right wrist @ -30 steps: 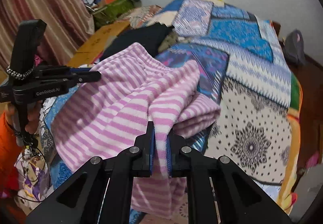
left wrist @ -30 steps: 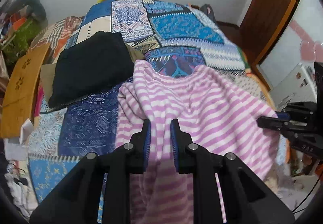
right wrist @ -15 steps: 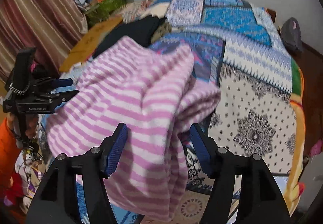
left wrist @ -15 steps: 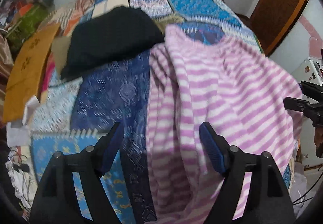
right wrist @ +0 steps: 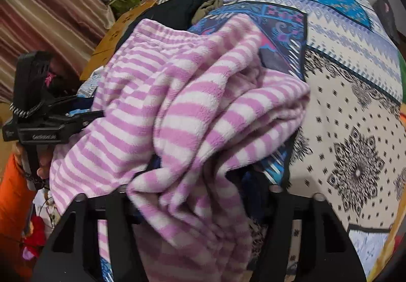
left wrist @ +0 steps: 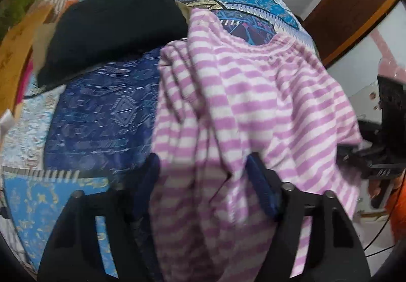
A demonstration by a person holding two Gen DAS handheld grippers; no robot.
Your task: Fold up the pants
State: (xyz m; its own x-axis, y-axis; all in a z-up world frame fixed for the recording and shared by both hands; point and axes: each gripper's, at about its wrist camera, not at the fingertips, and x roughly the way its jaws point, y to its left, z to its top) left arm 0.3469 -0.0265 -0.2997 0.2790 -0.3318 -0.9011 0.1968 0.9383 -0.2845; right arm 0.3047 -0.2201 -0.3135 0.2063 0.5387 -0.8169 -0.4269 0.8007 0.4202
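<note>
- Left gripper: jaws just closing, still apart around pink-and-white striped fleece pants.
- Right gripper: jaws just closing; grip on the fleece unclear.
- Pants bunched on patchwork bedspread.

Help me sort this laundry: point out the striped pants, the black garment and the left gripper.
striped pants [left wrist: 266, 94]: left wrist view, upper folded layer.
black garment [left wrist: 114, 28]: left wrist view, middle of its top.
left gripper [left wrist: 203, 175]: left wrist view, midway between fingertips.

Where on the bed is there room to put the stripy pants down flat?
The biggest bare patch is the cream dotted quilt right of the striped pants. A smaller one is the dark blue patch, between the pants and the black clothes. The far left, around the black clothes and the wooden board, is crowded.
</note>
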